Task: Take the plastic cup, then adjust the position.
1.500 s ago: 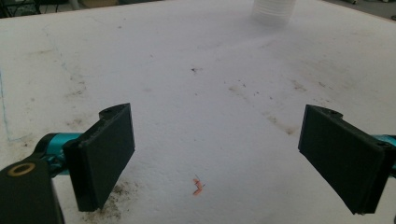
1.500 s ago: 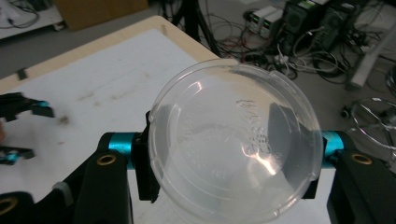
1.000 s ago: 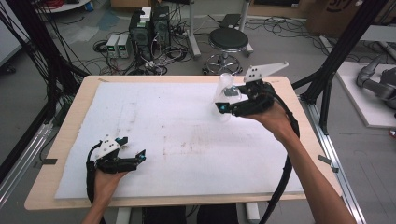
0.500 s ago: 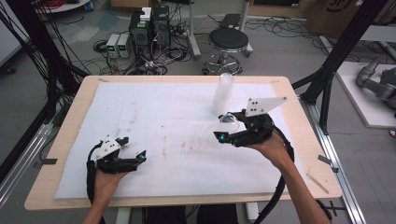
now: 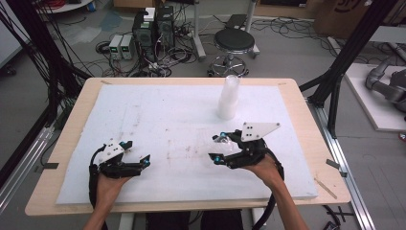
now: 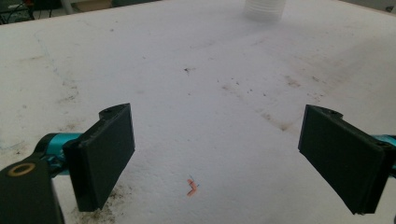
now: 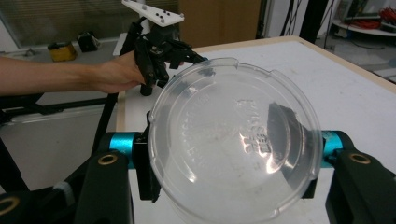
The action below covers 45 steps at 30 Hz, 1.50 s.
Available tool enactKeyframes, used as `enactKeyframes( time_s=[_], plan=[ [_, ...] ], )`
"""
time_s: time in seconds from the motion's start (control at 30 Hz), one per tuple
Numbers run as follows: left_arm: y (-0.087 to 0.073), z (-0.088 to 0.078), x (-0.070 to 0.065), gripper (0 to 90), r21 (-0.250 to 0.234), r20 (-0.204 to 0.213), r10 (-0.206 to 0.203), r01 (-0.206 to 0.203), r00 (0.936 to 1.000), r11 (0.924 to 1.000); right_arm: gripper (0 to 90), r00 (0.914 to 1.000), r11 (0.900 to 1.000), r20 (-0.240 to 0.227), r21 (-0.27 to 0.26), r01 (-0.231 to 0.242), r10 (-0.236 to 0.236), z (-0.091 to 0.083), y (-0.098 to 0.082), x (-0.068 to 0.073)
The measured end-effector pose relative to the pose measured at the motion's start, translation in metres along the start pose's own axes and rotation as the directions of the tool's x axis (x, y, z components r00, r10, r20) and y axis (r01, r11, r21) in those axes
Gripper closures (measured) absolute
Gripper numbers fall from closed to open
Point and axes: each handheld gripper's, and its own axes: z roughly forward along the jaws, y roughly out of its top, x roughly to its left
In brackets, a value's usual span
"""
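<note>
My right gripper (image 5: 218, 148) is shut on a clear plastic cup (image 5: 226, 145) just above the white foam board (image 5: 167, 110), right of centre. In the right gripper view the cup (image 7: 219, 126) lies between the jaws with its round bottom facing the camera, held by my right gripper (image 7: 233, 156). A stack of clear cups (image 5: 229, 97) stands upright on the board beyond it, and its base (image 6: 264, 8) appears at the top of the left gripper view. My left gripper (image 5: 136, 153) rests open near the front left, its open gripper (image 6: 233, 154) holding nothing.
The foam board lies on a wooden table (image 5: 306, 124). A small orange scrap (image 6: 191, 187) lies on the board between the left jaws. Dirt smudges (image 6: 280, 123) mark the board. A stool (image 5: 234, 40) and cabled boxes (image 5: 153, 28) stand on the floor behind.
My right gripper has come down and toward the near edge with one clear cup, leaving the stack standing behind it. The left gripper has stayed in place.
</note>
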Motion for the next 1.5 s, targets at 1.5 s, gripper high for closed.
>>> enactKeyframes(
  time_s=[1.5],
  plan=[
    [0.045,-0.008,0.0,10.6,-0.147,0.451,0.18,-0.126,0.8745,0.9811,41.9,0.9977,0.998,-0.065,-0.05,-0.023,0.02,0.013,-0.006,-0.007]
  ],
)
